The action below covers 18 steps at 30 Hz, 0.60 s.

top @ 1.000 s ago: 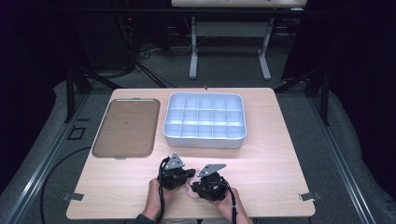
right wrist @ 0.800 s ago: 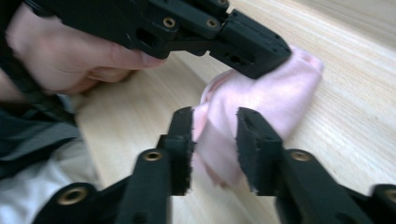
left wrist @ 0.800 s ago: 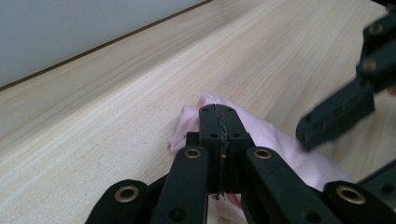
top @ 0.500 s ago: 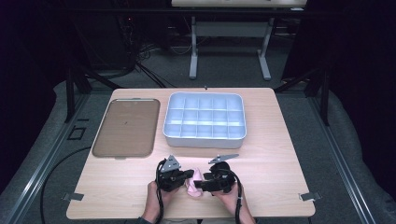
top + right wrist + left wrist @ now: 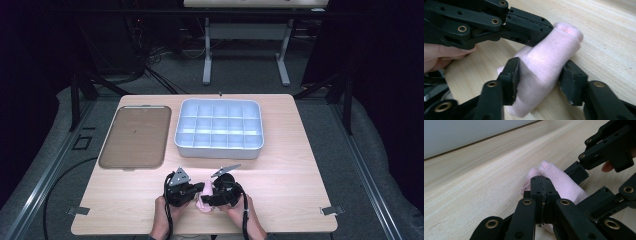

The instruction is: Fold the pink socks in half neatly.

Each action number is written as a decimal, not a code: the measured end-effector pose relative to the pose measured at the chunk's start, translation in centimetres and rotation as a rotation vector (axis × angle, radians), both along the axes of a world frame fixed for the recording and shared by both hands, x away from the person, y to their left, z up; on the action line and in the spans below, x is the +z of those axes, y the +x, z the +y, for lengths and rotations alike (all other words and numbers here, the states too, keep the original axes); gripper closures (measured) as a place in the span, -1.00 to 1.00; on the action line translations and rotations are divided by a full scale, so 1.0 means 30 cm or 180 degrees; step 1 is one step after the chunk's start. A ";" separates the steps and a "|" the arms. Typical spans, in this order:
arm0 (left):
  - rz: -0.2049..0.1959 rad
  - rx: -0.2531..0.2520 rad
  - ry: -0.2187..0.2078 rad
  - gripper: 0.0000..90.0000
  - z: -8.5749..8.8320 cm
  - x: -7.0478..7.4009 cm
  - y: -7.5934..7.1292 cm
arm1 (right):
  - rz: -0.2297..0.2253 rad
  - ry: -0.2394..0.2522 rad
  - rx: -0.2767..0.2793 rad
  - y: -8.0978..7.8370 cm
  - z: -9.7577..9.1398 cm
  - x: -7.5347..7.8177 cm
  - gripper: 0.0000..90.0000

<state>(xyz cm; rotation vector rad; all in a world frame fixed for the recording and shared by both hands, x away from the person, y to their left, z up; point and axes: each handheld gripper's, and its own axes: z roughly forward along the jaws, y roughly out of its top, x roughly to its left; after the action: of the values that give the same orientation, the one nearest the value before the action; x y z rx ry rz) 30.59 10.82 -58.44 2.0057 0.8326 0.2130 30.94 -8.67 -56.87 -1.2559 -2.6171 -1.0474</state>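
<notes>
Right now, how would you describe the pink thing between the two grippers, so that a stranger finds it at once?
Start at the wooden table and go to its near edge, in front of the white divided tray. There both grippers meet over a small pink cloth, rolled into a soft bundle. It is the one pale pink, soft thing among black jaws.

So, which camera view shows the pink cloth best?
The right gripper view: the pink cloth lies large between that gripper's jaws. In the left gripper view it is partly hidden behind shut jaws; in the high view it is tiny.

Pale pink rolled cloth on the table's near edge; bunched, soft.
</notes>
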 end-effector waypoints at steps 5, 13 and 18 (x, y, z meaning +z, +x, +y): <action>-0.0003 -0.0003 0.0008 0.99 0.001 0.002 0.002 | 0.0100 0.0185 -0.0033 0.007 -0.016 -0.013 0.40; 0.0037 0.0031 -0.0047 0.93 0.013 0.014 0.008 | 0.0207 0.0310 0.0028 0.025 -0.033 -0.022 0.57; 0.0052 0.0279 -0.0065 0.68 0.074 0.035 0.013 | 0.0153 0.0299 0.0025 0.015 -0.031 -0.019 0.63</action>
<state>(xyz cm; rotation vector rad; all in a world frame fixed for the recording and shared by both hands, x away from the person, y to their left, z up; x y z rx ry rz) 30.98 13.04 -57.38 1.9563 0.9304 0.2375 31.39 -9.60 -57.45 -1.2338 -2.5042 -1.1103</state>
